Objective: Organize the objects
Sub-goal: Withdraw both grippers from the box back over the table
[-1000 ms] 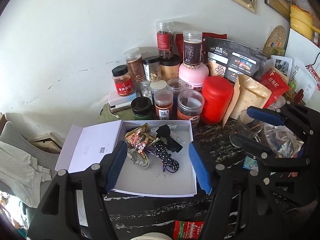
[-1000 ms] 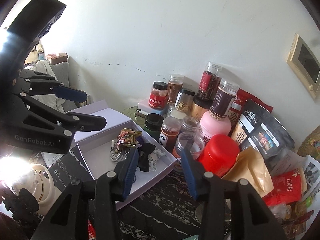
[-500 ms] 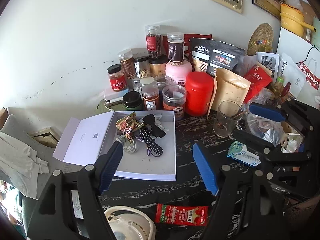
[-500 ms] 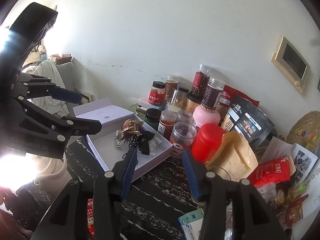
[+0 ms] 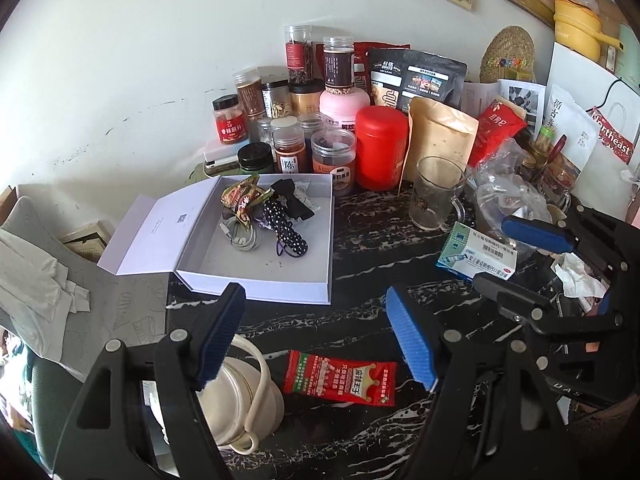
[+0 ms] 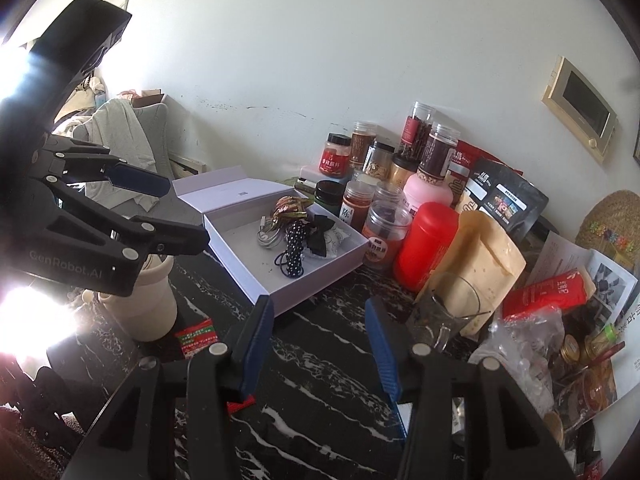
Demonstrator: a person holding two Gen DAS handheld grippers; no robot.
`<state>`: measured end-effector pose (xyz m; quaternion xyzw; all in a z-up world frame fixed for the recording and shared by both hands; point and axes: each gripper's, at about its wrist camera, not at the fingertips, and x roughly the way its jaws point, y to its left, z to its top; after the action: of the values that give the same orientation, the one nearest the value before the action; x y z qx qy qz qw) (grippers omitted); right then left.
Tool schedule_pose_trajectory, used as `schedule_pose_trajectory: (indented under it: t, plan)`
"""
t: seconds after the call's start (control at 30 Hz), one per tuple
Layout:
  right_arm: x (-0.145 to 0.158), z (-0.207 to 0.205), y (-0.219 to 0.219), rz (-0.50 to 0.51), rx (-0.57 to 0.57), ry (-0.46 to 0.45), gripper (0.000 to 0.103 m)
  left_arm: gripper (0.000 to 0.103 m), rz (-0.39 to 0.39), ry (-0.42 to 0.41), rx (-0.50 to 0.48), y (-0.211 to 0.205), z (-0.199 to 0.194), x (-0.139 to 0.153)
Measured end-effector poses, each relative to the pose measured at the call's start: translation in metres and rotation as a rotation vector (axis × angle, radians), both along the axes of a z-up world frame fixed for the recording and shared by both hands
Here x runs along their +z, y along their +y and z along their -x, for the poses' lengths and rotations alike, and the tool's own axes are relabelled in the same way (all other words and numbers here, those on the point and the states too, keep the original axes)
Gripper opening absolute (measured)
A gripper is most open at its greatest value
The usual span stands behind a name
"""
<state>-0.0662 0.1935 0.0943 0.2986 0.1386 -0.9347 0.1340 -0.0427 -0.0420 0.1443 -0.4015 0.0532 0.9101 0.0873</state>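
Note:
A white box [image 5: 256,288] with its lid folded open sits on the black marble table [image 5: 360,264]. It holds a brown snack wrapper [image 5: 240,198], a polka-dot hair tie [image 5: 286,230], a black bow [image 5: 294,198] and a coiled white cable [image 5: 242,240]. My left gripper [image 5: 313,292] hangs open and empty above the table, just in front of the box. A red snack packet [image 5: 340,378] lies below it. My right gripper [image 6: 318,302] is open and empty too, to the right of the left one and near the box's [image 6: 316,284] front corner.
Several spice jars [image 5: 288,152], a red canister [image 5: 382,148], pouches and a glass mug [image 5: 434,200] crowd the wall side. A blue-white medicine box [image 5: 476,256] and plastic bags lie at the right. A cream kettle [image 5: 240,400] stands at the front left.
Both grippers have drawn back from the box, which now looks smaller and farther. The red packet, the kettle and the medicine box came into view. The left jaws widened.

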Motion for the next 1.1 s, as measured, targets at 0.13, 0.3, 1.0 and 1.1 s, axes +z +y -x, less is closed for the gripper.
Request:
schedule_pose_trajectory:
  t: [0.13, 0.3, 1.0, 1.1]
  plan:
    - [-0.01, -0.013, -0.001, -0.004, 0.0, -0.016, 0.048, 0.072, -0.002, -0.011, -0.003, 0.002, -0.019, -0.013]
    - [-0.025, -0.027, -0.007, 0.007, 0.011, -0.034, 0.048, 0.072, 0.0, -0.006, -0.005, 0.003, -0.042, -0.026]
    - [-0.112, -0.044, -0.038, 0.055, 0.113, -0.17, 0.062, 0.072, -0.05, -0.109, 0.02, -0.012, -0.095, -0.107]
    - [-0.124, -0.038, -0.04, 0.062, 0.125, -0.2, 0.063, 0.072, -0.053, -0.112, 0.011, -0.012, -0.096, -0.115]
